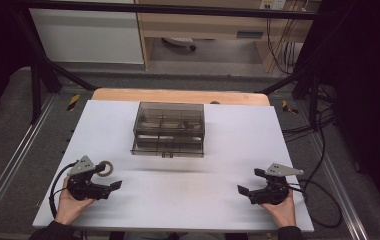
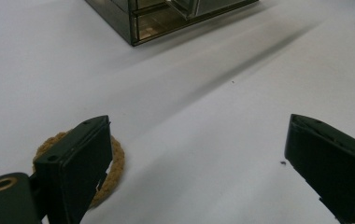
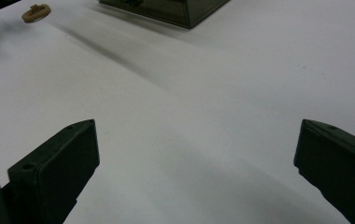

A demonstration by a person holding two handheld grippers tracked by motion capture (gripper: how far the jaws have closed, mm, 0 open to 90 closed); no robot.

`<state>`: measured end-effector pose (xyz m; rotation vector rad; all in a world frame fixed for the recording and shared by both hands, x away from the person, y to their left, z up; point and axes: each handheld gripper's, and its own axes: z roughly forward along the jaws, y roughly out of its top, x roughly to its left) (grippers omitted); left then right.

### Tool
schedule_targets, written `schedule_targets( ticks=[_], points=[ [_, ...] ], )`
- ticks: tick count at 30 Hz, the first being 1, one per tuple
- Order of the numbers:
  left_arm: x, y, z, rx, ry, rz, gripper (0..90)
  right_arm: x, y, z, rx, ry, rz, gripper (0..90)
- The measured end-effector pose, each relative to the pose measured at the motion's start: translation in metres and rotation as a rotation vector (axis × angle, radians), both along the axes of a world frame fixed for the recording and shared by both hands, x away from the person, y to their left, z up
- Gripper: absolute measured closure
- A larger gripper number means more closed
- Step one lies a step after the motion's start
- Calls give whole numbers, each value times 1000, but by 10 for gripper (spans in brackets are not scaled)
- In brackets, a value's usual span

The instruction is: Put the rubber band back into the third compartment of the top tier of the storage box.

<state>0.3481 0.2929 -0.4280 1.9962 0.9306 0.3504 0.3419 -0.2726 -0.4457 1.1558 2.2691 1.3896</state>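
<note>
L gripper [image 1: 109,178] rests at the near-left of the white table [image 1: 178,200], jaws spread wide w/ nothing between them; the tan rope ring [image 1: 106,168] lies flat on the table just beside its left jaw, partly hidden behind that jaw in the left gripper view. R gripper [image 1: 249,182] rests at near-right, jaws also wide apart and empty, well apart from the ring. Further back, mid-table, sits a smoky clear drawer box [image 1: 168,129], drawers shut as far as I can tell.
</note>
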Motion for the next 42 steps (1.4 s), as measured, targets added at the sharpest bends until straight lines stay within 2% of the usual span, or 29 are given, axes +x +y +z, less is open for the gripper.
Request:
schedule_targets(
  ticks=[10, 20, 23, 28, 32, 34, 37, 42],
  points=[
    [2, 2, 8, 5, 5, 15, 75, -1, 0, 0, -2, -6, -3, 8],
    [18, 2, 17, 44, 30, 35, 72, -1, -1, 1, -1, -6, -3, 7],
    [24, 2, 17, 50, 43, 45, 73, -1, -1, 1, -3, -8, -1, 8],
    [31, 3, 10, 89, 64, 59, 91, -1, -1, 1, -2, -8, 0, 8],
    [35, 4, 6, 137, 79, 75, 145, -1, 0, 0, -3, -2, 1, 8],
    [36, 4, 4, 137, 89, 80, 157, -1, 0, 0, -2, -2, 0, 8],
    [34, 5, 1, 141, 99, 86, 243, -1, 0, 0, -2, -4, 0, 8],
    [32, 8, -5, 159, 124, 105, 321, -1, 0, 0, -2, -3, 1, 8]
  ],
)
